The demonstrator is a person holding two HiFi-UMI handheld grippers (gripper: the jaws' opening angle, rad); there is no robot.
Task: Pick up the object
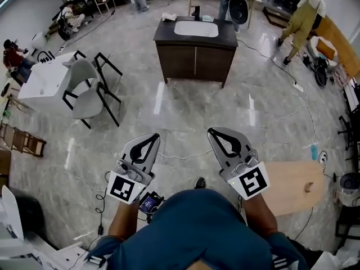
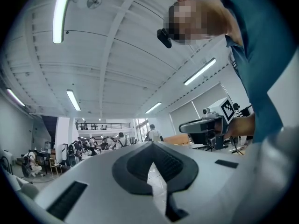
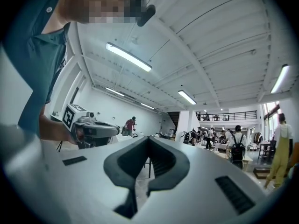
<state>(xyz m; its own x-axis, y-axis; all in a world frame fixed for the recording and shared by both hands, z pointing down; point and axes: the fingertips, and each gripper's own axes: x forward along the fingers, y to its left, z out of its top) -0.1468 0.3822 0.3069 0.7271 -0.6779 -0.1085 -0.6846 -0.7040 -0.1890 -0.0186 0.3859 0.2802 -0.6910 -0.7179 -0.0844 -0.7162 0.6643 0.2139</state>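
Open floor (image 1: pixel 185 111) fronts left hand-held gripper (image 1: pixel 153 136) and right hand-held gripper (image 1: pixel 212 132), both closed.

Glossy marble floor (image 1: pixel 185 117), ceiling strip lights (image 2: pixel 62 10)

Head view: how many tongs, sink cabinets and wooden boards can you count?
White tongs: 2, the left tongs and the right tongs
Dark brown wooden cabinet with a white sink: 1
Light wooden board: 1
Total: 4
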